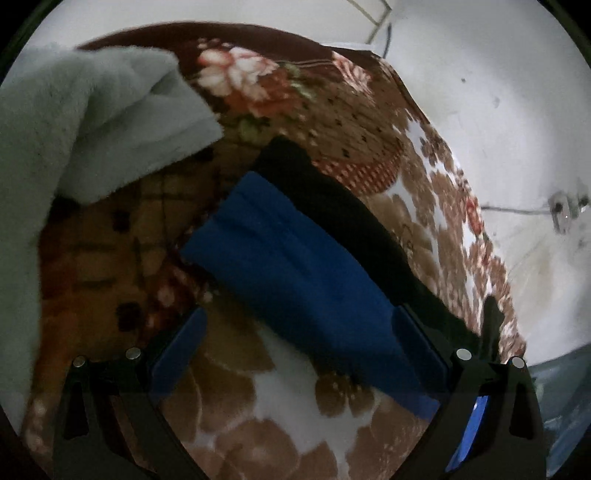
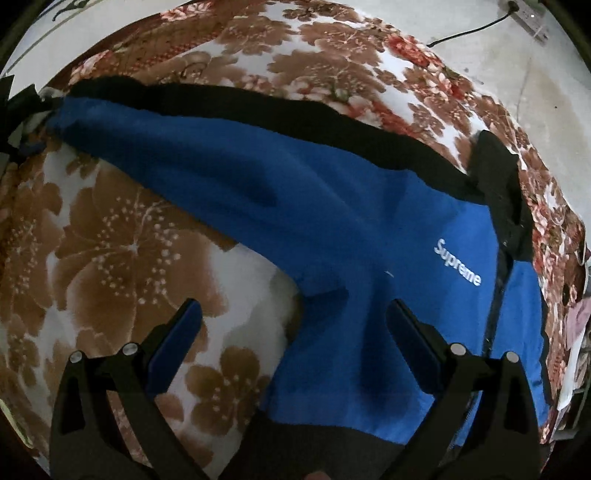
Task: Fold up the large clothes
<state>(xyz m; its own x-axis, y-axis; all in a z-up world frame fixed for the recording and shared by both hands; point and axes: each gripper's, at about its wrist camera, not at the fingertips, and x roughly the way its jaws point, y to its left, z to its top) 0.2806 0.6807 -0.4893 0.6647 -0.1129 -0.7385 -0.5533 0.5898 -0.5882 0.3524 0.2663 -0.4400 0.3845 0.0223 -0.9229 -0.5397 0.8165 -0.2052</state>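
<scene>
A blue and black jacket [image 2: 332,206] with a white "Supreme" logo [image 2: 458,267] lies spread on a floral blanket [image 2: 122,251]. Its long sleeve stretches to the upper left. My right gripper [image 2: 295,314] is open, hovering just above the jacket's side near the armpit, holding nothing. In the left wrist view the same sleeve [image 1: 295,266], blue with a black edge, lies diagonally on the blanket [image 1: 295,406]. My left gripper [image 1: 299,325] is open over the sleeve's lower part, with its right finger over the blue cloth, holding nothing.
A pale grey-green fleece cloth [image 1: 85,122] lies bunched at the upper left of the left wrist view. White floor [image 1: 498,110] lies past the blanket's edge, with a cable and socket strip [image 2: 532,18] on it. Some papers [image 2: 576,332] sit at the right edge.
</scene>
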